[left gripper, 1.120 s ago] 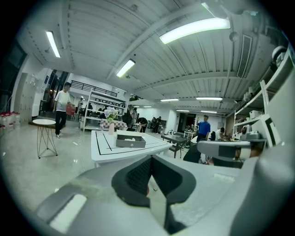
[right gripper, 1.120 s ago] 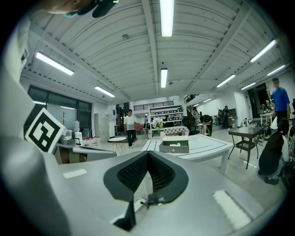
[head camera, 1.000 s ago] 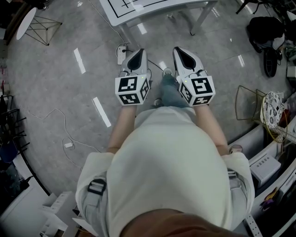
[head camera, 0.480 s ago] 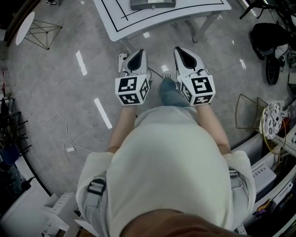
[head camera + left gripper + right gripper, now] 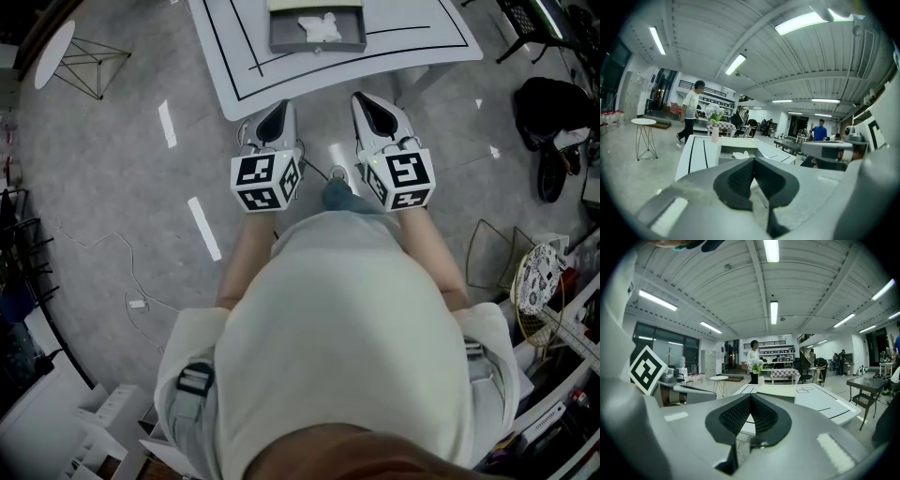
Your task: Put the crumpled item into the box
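Head view: a person in a pale shirt holds one claw in each hand, out over the grey floor (image 5: 112, 187). The left claw (image 5: 277, 117) and the right claw (image 5: 375, 112) sit side by side, both pointing up the picture at a white tabletop (image 5: 412, 42) with black lines on it. Their tips are near its front edge. A grey box (image 5: 281, 42) lies on the tabletop, its long side running left to right. The crumpled item (image 5: 319, 26) is a white wad. It lies inside the box, about in the middle. The wad is a bit wider than it is tall, so its long side runs the same way as the box.

Left gripper view: the left claw (image 5: 753, 164) is pressed together, with nothing in it. Past its tips is the tabletop (image 5: 693, 153), and on it the box (image 5: 730, 160). The white wad (image 5: 741, 154) peeks over the box wall as a low lump. A vase (image 5: 715, 129) with flowers stands at the far end. A person (image 5: 691, 110) walks behind it, and a small round table (image 5: 643, 123) stands on the left.

Right gripper view: the right claw (image 5: 750, 404) is pressed together too, and holds nothing. The tabletop (image 5: 820, 404) is ahead of it, with the box (image 5: 776, 390) showing as a low pale block. The wad cannot be seen from here. The vase (image 5: 760, 376) stands behind the box.
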Demonstrator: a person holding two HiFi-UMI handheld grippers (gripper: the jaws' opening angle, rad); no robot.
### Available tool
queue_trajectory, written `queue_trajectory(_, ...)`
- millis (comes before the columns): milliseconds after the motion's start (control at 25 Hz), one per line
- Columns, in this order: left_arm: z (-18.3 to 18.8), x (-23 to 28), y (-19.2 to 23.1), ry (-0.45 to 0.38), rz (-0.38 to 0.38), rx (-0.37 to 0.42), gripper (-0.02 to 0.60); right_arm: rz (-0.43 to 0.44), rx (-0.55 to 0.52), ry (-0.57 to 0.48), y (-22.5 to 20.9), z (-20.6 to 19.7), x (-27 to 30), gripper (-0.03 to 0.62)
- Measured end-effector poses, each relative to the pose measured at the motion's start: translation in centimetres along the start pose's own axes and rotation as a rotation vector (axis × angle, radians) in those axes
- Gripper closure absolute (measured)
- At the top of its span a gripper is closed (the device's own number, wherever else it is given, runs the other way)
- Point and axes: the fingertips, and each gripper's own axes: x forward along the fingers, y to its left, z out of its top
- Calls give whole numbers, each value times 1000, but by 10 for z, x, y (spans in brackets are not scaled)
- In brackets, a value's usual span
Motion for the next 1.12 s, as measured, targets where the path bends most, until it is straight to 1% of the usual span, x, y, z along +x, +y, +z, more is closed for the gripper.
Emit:
queue_trajectory(440, 31, 75, 13, -10, 58, -19, 581, 84, -32, 4, -56, 21, 69, 596)
queue_trajectory(600, 36, 96, 15, -15, 78, -22, 581, 116, -40, 17, -73, 20, 87, 597)
queue_trajectory(840, 38, 116, 21, -9, 119, -33, 581, 158, -44, 40, -91, 15, 111, 597)
queue_trajectory(1120, 37, 126, 28, 19, 144, -35, 581, 188, -53, 69, -106, 9, 134, 597)
